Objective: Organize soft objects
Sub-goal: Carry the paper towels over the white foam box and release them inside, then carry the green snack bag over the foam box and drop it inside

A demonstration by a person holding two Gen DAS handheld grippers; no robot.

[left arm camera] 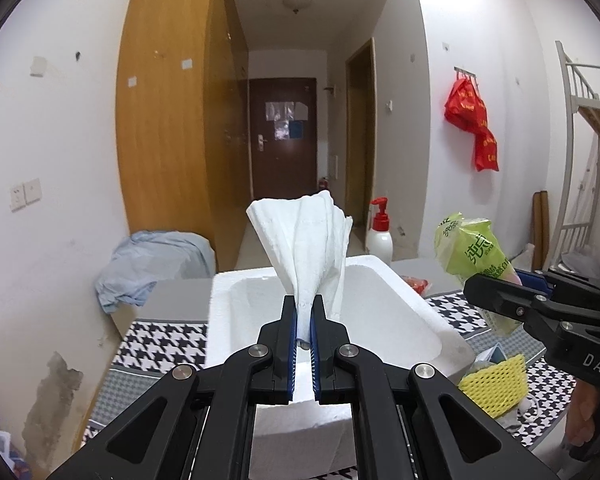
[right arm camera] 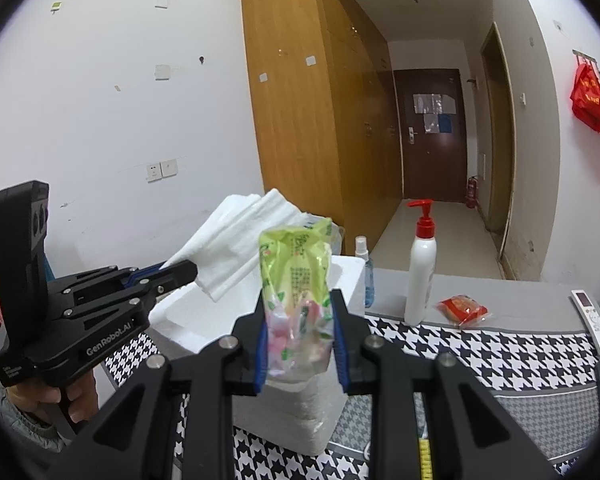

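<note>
My left gripper is shut on a white folded towel and holds it above the open white foam box. From the right wrist view the left gripper shows at the left with the towel fanning out over the box. My right gripper is shut on a green plastic tissue pack, held upright just over the box's near right side. In the left wrist view the right gripper shows at the right with the pack.
A houndstooth cloth covers the table. On it stand a pump bottle, a small spray bottle, a red packet and a remote. A yellow mesh sponge lies beside the box. A blue cloth lies at the far left.
</note>
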